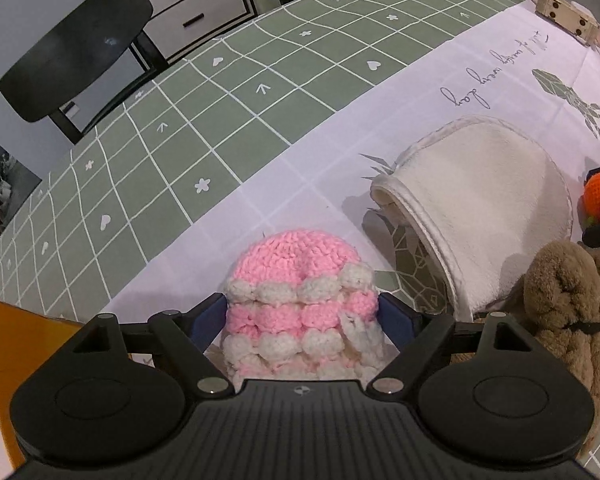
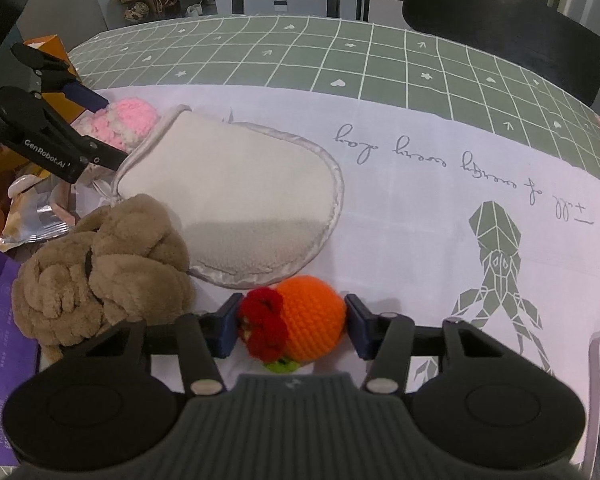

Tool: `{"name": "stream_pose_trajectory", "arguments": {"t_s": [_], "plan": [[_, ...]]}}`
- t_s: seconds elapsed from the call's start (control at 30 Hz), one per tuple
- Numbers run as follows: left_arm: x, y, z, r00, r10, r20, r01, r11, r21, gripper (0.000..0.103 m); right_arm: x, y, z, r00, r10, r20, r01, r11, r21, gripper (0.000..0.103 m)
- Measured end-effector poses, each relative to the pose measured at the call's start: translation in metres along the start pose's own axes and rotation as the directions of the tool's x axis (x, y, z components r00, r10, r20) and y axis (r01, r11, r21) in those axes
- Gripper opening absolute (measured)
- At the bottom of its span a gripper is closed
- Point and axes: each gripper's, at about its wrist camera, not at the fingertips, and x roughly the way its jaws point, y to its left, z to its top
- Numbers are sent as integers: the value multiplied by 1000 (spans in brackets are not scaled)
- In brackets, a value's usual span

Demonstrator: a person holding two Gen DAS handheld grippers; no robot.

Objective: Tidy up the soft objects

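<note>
Dark chairs [image 2: 512, 24] and pale drawers [image 1: 192, 4] stand behind a bench [image 1: 220, 128] covered by a cloth that is part green grid, part white with grey lettering and a line-drawn squid. Several soft things lie close together on the white part. Nearest the left tongs [image 1: 302, 312] sits a pink and cream crocheted hat [image 1: 300, 300], bumpy and rounded; the blue pads stand wide on either side of it and seem just to flank the wool without pressing in, so this pair reads as open. Beside the hat lies a cream fleece mitt [image 2: 236, 196], flat, oval, edged with smooth binding, its open cuff toward the hat. Touching the mitt's near edge is a tan plush knot [image 2: 104, 264], thick ropes of fuzzy fabric wound together. The right tongs [image 2: 290, 326] straddle an orange crocheted ball [image 2: 314, 324] with a red woolly flower and a green tip; the pads sit at its sides, the right pad at the yarn, though whether they truly squeeze it cannot be told. All these pieces look light, squashy and not fragile. The hat would likely collapse if pinched at the crown, so its thicker banded middle seems the better hold; the ball should take a grip across its widest part. An orange box [image 1: 0, 360] stands at the left.
</note>
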Motion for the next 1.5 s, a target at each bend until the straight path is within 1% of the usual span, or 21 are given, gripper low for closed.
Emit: {"name": "stream_pose_trajectory", "arguments": {"t_s": [0.23, 0.3, 0.4, 0.5, 0.67, 0.7, 0.73, 0.77, 0.97, 1.17, 1.5], "plan": [[0, -1, -2, 1000, -12, 13, 12, 1000, 0, 91, -1, -1, -1, 1000, 2, 1, -2, 1000, 2, 53], [-2, -2, -3, 1000, -13, 21, 13, 1000, 5, 82, -1, -1, -1, 1000, 2, 1, -2, 1000, 0, 53], [-7, 0, -3, 999, -21, 36, 22, 1000, -5, 72, -3, 0, 0, 1000, 0, 2, 0, 1000, -2, 53], [-12, 3, -3, 998, -35, 48, 36, 999, -20, 65, -5, 1, 1, 1000, -4, 6, 4, 1000, -3, 53], [-21, 7, -5, 997, -38, 70, 40, 998, -37, 57, -10, 5, 1, 1000, -10, 14, 10, 1000, -6, 53], [-24, 8, -5, 997, -37, 74, 40, 998, -41, 52, -12, 5, 1, 1000, -11, 16, 12, 1000, -7, 53], [-26, 8, -5, 996, -39, 79, 43, 998, -44, 44, -13, 6, 1, 1000, -13, 18, 13, 1000, -9, 53], [-29, 9, -5, 995, -47, 83, 51, 997, -49, 28, -16, 7, 1, 1000, -16, 20, 16, 1000, -10, 53], [-50, 10, -4, 994, -33, 107, 39, 997, -59, 27, -31, 10, 3, 999, -29, 41, 30, 999, -16, 53], [-69, 8, -7, 991, -22, 135, 28, 998, -49, 26, -44, 16, 5, 998, -36, 58, 38, 999, -25, 53], [-95, 6, -12, 986, -19, 168, 27, 999, -46, 26, -63, 28, 4, 996, -40, 81, 44, 998, -46, 53]]}}
